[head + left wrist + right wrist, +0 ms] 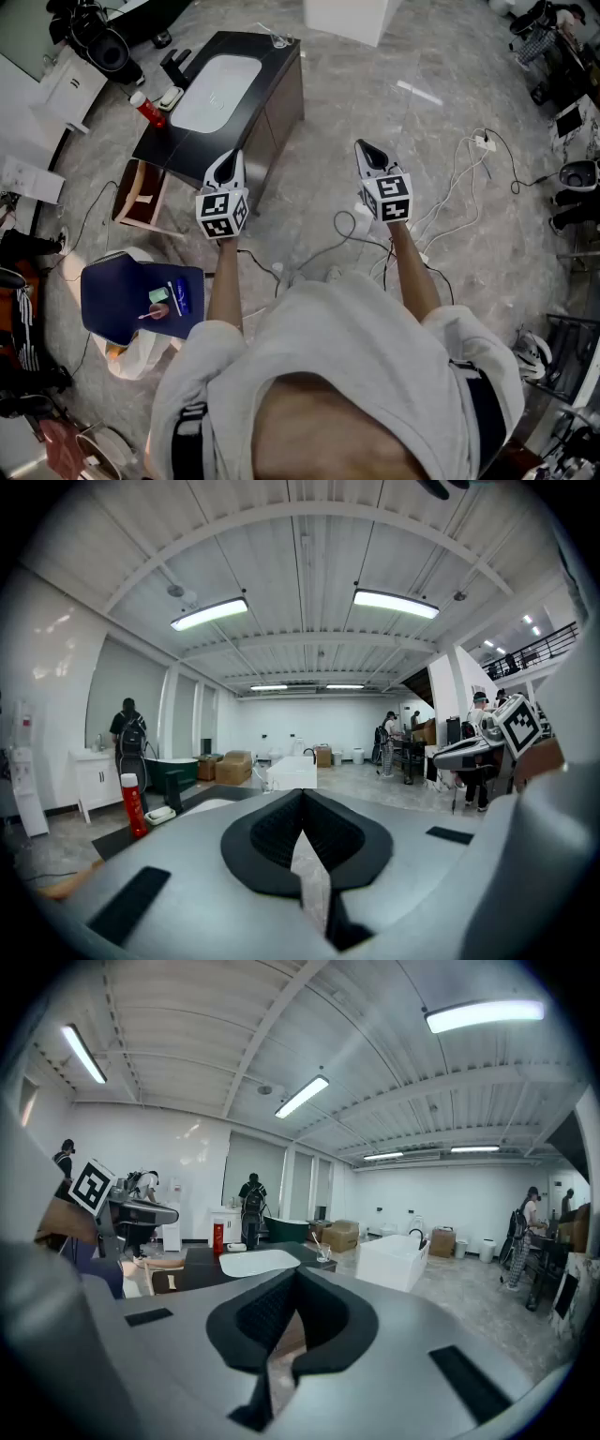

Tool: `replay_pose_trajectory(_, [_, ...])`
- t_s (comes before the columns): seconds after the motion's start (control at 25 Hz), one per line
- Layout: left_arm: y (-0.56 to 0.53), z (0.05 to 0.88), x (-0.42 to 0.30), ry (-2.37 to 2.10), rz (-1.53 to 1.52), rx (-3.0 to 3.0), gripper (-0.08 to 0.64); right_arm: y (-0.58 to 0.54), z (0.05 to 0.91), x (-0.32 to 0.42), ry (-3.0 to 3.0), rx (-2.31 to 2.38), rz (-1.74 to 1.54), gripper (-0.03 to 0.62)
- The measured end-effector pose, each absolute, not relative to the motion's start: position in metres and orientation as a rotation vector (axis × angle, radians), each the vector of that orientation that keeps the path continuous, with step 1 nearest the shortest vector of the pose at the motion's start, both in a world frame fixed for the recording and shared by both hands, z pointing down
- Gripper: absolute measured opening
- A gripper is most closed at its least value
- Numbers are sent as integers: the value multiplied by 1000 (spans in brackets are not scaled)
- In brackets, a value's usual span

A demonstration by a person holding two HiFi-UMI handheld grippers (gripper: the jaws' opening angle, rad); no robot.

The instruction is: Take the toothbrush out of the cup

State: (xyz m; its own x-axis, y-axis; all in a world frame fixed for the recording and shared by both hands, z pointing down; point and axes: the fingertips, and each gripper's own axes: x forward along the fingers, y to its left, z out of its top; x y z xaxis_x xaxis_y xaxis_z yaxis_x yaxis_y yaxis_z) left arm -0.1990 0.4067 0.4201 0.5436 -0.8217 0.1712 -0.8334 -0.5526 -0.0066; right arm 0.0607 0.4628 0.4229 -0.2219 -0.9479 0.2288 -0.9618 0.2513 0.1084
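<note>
Toothbrush (316,1239) leans in the glass cup (323,1254); left claw (302,797) and right claw (294,1277) both closed, empty.

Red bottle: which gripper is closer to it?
Left. The left gripper is by the counter that holds the red bottle; the right gripper is farther off, over the floor.

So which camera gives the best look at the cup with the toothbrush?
The right gripper view: the clear cup is plain there, with the toothbrush leaning in it. The head view shows it only as a tiny far-off speck, and in the left gripper view I can't make it out.
</note>
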Motion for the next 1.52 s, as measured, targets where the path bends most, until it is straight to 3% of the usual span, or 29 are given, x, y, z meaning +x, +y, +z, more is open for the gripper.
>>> replay_pose_trajectory(0.96, [412, 434, -114, -1466, 218, 2668, 26, 445, 430, 116, -2360, 1771, 81, 12])
replay_pose_trajectory(1.52, [329, 451, -112, -1482, 202, 2632, 26, 373, 446, 118, -2352, 1725, 85, 12])
